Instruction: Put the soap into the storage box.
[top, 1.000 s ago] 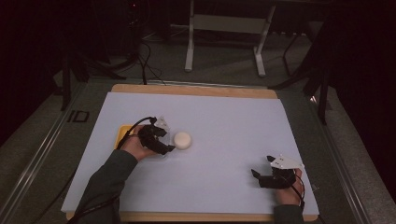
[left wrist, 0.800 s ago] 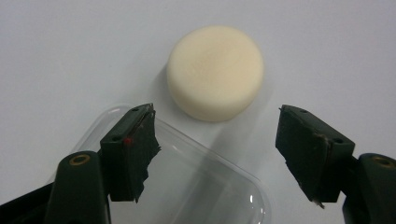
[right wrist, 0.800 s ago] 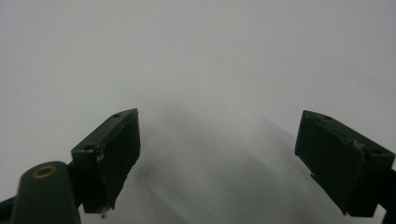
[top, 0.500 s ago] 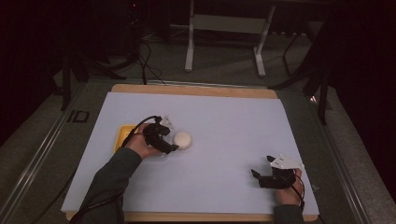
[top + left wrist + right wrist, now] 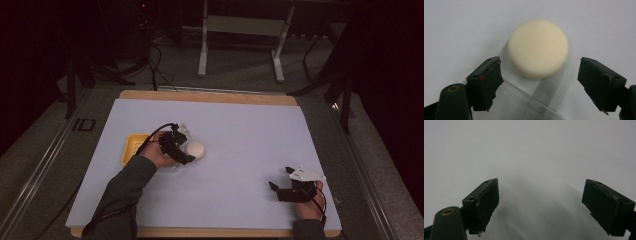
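Observation:
A cream round puck (image 5: 195,149) lies flat on the white sheet (image 5: 240,135), left of the middle. My left gripper (image 5: 180,150) is right beside it on its left, pointing at it. In the left gripper view the puck (image 5: 537,48) sits just beyond the two black fingertips (image 5: 491,72), and my left gripper (image 5: 539,61) is open; its jaws have just been opening and neither pad touches the puck. My right gripper (image 5: 276,191) rests low at the sheet's front right, open. In its own view my right gripper (image 5: 540,182) has only bare sheet between the jaws.
A yellow tray (image 5: 132,147) lies on the sheet just left of my left hand. A piece of clear plastic (image 5: 524,105) lies under the left jaws, near the puck. The wooden table edge (image 5: 210,96) runs along the back; cables and a stand lie on the floor beyond.
The left jaws have spread apart from the puck, which stays where it was. The left hand has barely shifted. The right hand has not moved.

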{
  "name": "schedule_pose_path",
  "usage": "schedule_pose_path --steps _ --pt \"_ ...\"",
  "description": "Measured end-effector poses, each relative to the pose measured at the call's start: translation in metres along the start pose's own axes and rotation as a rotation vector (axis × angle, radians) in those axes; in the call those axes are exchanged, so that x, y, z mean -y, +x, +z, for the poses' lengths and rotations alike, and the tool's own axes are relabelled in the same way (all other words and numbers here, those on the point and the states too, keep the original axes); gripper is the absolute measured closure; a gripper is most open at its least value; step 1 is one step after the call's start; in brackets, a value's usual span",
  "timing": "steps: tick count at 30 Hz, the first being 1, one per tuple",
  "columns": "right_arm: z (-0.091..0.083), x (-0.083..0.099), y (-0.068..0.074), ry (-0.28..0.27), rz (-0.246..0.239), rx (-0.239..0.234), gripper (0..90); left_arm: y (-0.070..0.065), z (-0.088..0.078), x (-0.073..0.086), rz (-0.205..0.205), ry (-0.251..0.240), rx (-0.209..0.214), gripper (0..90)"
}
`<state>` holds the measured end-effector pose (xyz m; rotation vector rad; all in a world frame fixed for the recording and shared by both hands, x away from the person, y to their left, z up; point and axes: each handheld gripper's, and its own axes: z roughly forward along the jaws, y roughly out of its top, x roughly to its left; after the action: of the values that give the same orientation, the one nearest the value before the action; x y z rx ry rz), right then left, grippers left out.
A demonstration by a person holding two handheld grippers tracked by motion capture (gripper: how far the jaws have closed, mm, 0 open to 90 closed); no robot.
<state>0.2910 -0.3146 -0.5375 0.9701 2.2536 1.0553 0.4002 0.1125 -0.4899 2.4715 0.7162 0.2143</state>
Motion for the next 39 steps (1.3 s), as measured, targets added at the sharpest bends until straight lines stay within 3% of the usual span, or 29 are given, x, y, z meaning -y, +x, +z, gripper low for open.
schedule_pose_path --steps 15,21,28,39 --pt "0.0 0.0 0.0 -0.002 0.0 -0.004 14.2 0.002 0.014 -0.014 -0.023 0.041 0.004 14.8" --pt "0.0 0.0 0.0 -0.003 -0.001 -0.005 14.2 0.003 0.026 -0.017 -0.049 0.054 0.003 14.9" --pt "0.0 0.0 0.0 -0.002 -0.002 -0.007 14.2 0.004 0.037 -0.018 -0.04 0.102 0.012 16.5" --pt "0.0 0.0 0.0 -0.004 0.001 -0.009 14.2 0.004 0.042 -0.019 -0.034 0.106 0.014 23.8"
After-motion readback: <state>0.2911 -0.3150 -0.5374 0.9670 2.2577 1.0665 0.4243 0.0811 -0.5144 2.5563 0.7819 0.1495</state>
